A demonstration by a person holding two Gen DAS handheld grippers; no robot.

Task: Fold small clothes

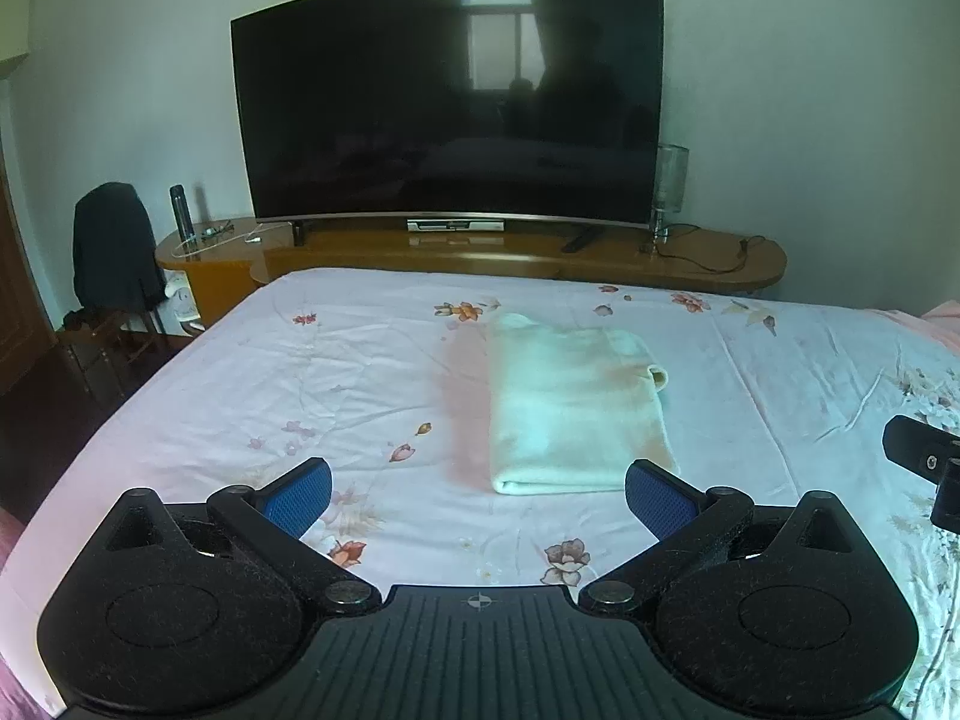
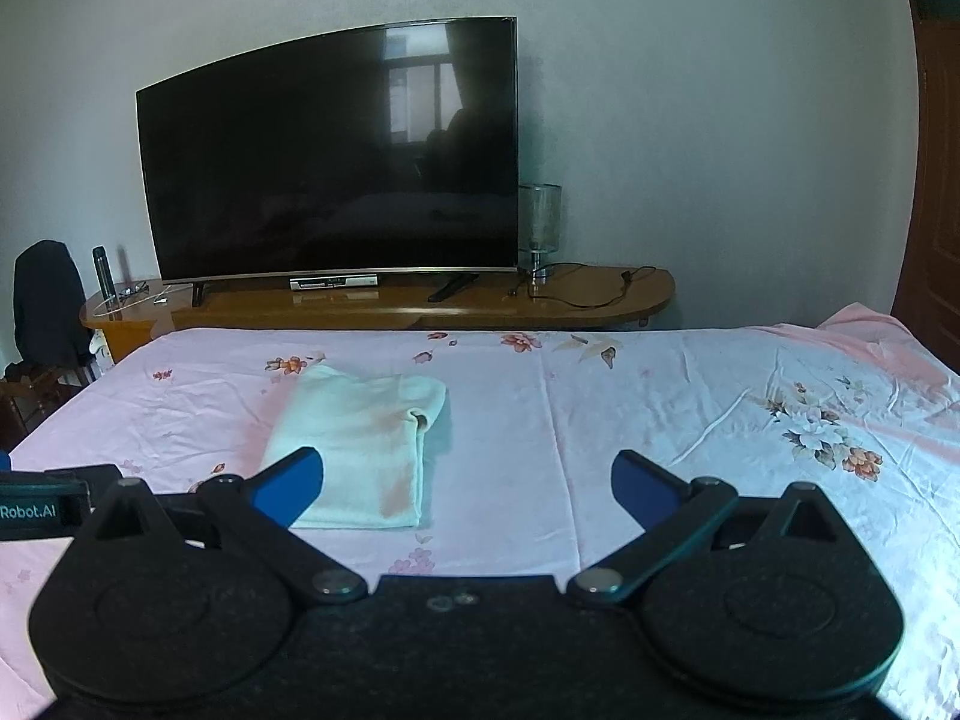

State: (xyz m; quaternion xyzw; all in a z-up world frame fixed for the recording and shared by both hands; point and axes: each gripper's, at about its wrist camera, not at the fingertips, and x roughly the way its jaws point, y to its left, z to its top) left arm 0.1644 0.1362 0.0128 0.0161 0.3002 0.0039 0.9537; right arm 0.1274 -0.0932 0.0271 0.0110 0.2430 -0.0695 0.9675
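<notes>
The cloth (image 1: 573, 405) lies folded into a neat pale rectangle on the bed (image 1: 240, 372), near the middle of the flowered pink sheet, with a small roll of fabric poking out on its right edge. In the left wrist view it sits straight ahead, between the two blue pads and a little beyond them; in the right wrist view the same cloth (image 2: 360, 450) lies off to the left, its near left corner hidden behind the left pad.

The left gripper (image 1: 478, 495) is spread wide, holds nothing and hangs above the sheet just short of the cloth's near fold. The right gripper (image 2: 467, 489) is likewise spread wide and empty, over bare sheet to the right of the cloth. Whether either pad touches the fabric cannot be told.

Only the right view shows a brown door (image 2: 936, 180) at the far right, more of the flower print on that side of the bed, and a black part labelled "Robot.AI" at its left edge. Only the left view shows a black piece of the other gripper at its right edge.

Beyond the bed both views show a wooden stand (image 1: 480, 249) carrying a dark TV (image 1: 447, 102), a glass lamp (image 1: 671, 180) to its right, a flask (image 1: 180, 210) to its left, and a chair (image 1: 111, 252) with dark clothing further left
</notes>
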